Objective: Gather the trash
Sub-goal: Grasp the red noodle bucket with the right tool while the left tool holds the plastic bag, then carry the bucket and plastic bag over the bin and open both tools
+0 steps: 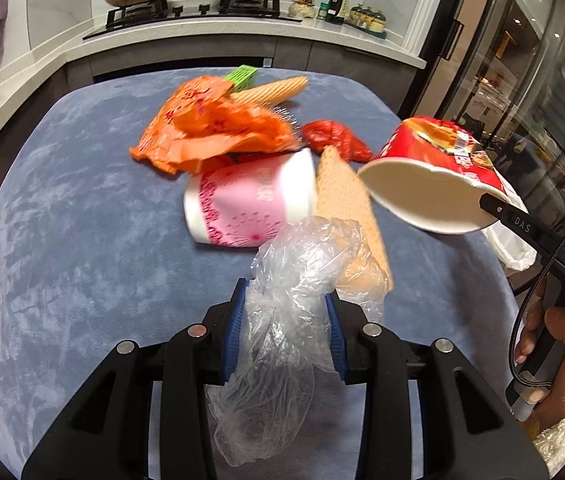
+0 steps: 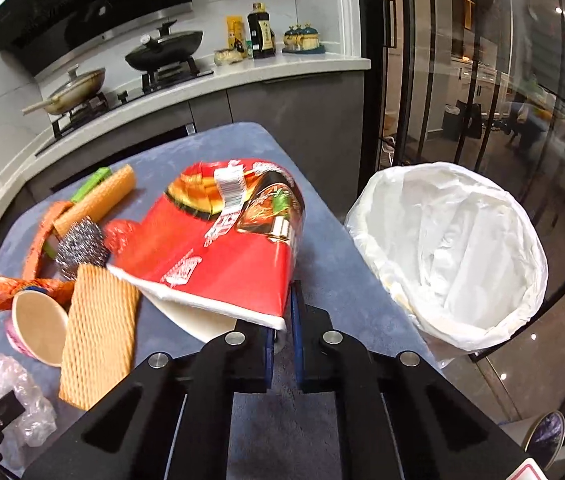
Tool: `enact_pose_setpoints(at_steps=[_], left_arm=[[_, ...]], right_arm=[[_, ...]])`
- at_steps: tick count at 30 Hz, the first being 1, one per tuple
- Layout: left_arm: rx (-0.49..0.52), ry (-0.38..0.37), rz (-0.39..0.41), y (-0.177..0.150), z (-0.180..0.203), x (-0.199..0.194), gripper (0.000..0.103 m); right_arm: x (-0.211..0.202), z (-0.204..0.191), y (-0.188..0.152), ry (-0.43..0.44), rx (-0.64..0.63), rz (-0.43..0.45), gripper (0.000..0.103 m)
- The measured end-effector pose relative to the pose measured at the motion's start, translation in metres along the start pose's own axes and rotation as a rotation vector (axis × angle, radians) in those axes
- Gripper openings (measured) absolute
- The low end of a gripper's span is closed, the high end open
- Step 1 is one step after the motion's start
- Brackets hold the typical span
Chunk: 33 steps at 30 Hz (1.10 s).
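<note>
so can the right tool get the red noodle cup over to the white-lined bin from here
Probably yes: the right tool grips the red noodle cup by its rim, and the white-lined bin stands open just beside the table edge, nothing between.

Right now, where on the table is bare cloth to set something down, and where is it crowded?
Bare blue cloth runs left of the pink paper cup and orange plastic bag, out to the table's left edge. A narrower strip lies between the red noodle bowl and the lined bin. The far middle is crowded: bag, cup, foam nets, steel scourer.
</note>
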<state>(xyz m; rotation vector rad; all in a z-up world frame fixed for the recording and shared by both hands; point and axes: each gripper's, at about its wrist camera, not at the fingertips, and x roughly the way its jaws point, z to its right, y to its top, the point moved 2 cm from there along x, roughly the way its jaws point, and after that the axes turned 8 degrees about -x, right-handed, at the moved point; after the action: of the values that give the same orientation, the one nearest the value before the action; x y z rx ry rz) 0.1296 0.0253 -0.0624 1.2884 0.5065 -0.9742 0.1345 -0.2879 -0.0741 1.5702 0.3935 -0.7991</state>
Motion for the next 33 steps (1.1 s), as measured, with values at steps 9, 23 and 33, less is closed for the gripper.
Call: enact_pose_setpoints(at_steps=[9,23,33], left_arm=[[0.047,-0.042,0.026,0.008,0.034,-0.011,0.034],[0.176,-0.147,0.055,0.03,0.136,-0.004,0.034],[0.285,-0.219,0.07,0.034,0.218,0.013,0.034]], right_arm=[[-0.038,0.031,0.014,0.005,0.04,0.081,0.005],[-0.078,0.118,0.031,-0.1,0.101,0.178,0.005],[-0.061,0.187,0.034,-0.216,0.135,0.155,0.005]])
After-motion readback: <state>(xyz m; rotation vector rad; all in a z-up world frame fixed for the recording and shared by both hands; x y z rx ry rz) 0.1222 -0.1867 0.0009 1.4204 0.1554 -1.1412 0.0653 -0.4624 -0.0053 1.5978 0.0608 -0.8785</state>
